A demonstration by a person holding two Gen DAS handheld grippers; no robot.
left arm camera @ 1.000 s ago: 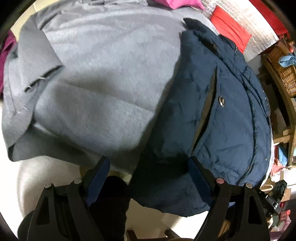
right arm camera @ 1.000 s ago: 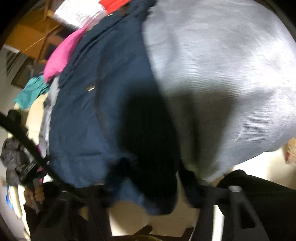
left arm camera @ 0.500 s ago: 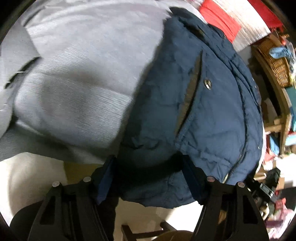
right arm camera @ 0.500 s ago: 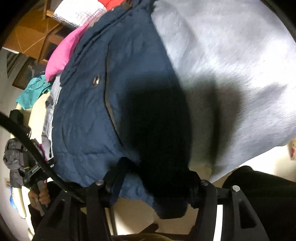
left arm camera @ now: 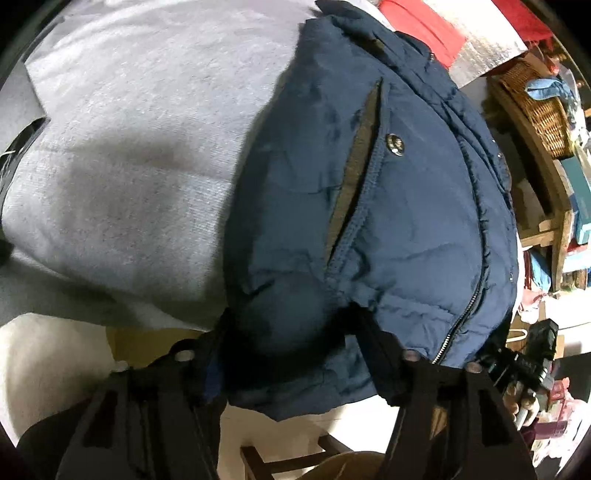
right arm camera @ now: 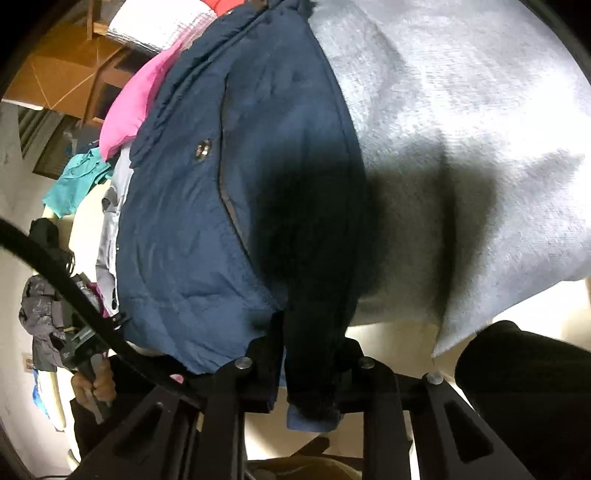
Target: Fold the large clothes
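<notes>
A navy padded jacket point(left arm camera: 388, 206) lies on a grey blanket point(left arm camera: 140, 140), its hem hanging over the near edge. It has a slanted pocket with a metal snap point(left arm camera: 393, 142). My left gripper point(left arm camera: 291, 332) has its jaws around the bunched hem, closed in on the fabric. In the right wrist view the jacket point(right arm camera: 221, 206) fills the left half. My right gripper point(right arm camera: 314, 354) is shut on a dark fold of the hem. The fingertips of both grippers are buried in cloth.
A pink garment point(right arm camera: 136, 99) and teal cloth point(right arm camera: 74, 181) lie beyond the jacket. A wicker basket point(left arm camera: 535, 107) sits on wooden shelving at the right. A red cloth point(left arm camera: 424, 29) lies at the back. A chair back point(left arm camera: 295, 461) stands below the edge.
Both grippers moved forward onto the jacket's hem and closed. The left went from open and clear of the cloth to pinching it; the right jaws narrowed on the fold.
</notes>
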